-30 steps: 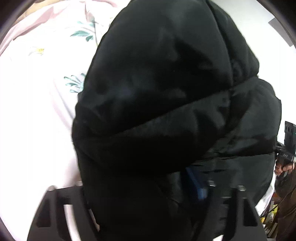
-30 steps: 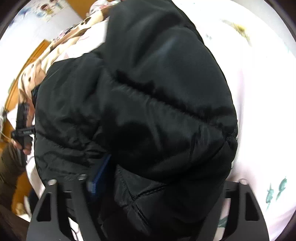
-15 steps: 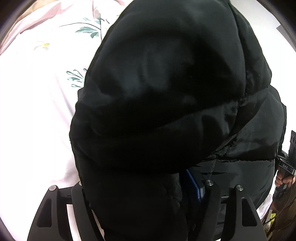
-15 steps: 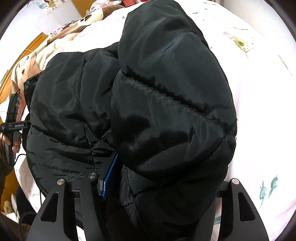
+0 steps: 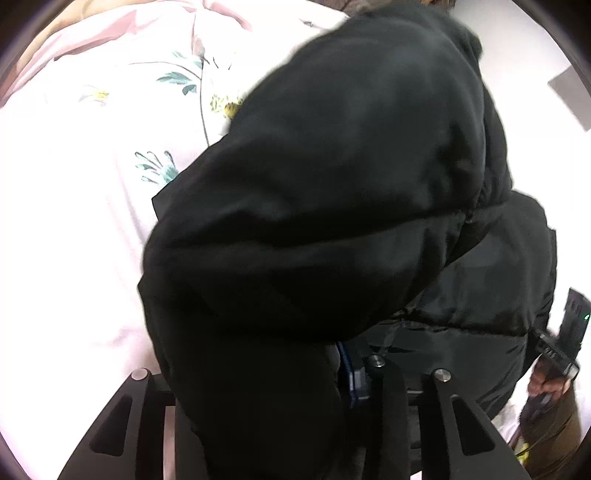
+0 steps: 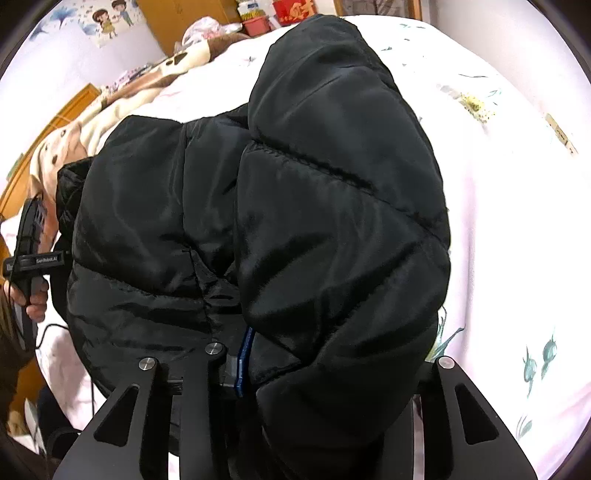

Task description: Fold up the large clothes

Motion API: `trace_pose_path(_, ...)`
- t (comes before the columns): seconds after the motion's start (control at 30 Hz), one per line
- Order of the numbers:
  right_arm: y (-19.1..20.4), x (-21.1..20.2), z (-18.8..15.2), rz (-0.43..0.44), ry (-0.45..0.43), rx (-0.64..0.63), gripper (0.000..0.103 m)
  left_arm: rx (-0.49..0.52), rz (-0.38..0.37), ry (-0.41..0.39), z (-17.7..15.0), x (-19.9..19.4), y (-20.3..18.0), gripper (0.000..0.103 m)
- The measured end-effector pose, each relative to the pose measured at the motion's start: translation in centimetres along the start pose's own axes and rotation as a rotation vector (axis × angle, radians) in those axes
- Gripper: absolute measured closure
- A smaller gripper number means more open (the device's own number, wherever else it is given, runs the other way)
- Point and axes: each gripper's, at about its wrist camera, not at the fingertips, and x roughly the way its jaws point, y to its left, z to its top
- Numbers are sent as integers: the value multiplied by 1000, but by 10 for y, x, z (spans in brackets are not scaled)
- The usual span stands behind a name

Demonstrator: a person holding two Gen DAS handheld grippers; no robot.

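A black puffer jacket (image 5: pixel 332 221) lies on a pale floral bedsheet (image 5: pixel 74 221) and fills both views; it also shows in the right wrist view (image 6: pixel 314 221). My left gripper (image 5: pixel 288 391) is shut on a thick fold of the jacket's left side, which bulges up between the fingers. My right gripper (image 6: pixel 325 376) is shut on a thick fold of the jacket's right side. Each folded part lies over the jacket's middle. The other gripper shows at the edge of each view, right in the left wrist view (image 5: pixel 557 354) and left in the right wrist view (image 6: pixel 29 251).
The bedsheet (image 6: pixel 517 221) spreads to the right. A brown and cream blanket (image 6: pixel 122 99) lies at the far left of the bed. Wooden furniture (image 6: pixel 192 22), a wall with stickers and red boxes stand behind the bed.
Both grippers have drawn back and up with the jacket folds still in them; more of the sheet and the room shows beyond the jacket.
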Motion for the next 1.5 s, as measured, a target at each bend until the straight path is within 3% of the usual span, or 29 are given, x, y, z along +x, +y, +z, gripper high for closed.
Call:
trace_pose_path(0.17, 4, -11, -4, 27, -33, 37, 68, -3, -6, -15, 8, -4, -5, 68)
trace_pose_path(0.3, 13, -34, -7, 57, -87, 51, 71, -31, -57, -69, 9, -27, 0, 72)
trace_pose_path(0.63, 45, -69, -9, 134, -168, 62, 75, 17, -81, -141, 17, -72, -5, 74)
trace_pose_path(0.8, 59, -76, -5, 166, -180, 11, 75, 8, -83, -185, 8, -102, 16, 74)
trace_pose_path(1.2, 84, -68, 9, 239, -196, -47, 75, -44, -35, -268, -15, -161, 46, 74)
trace_pose_path(1.5, 109, -26, 41, 300, -182, -95, 75, -94, 26, -315, -40, -186, 74, 74)
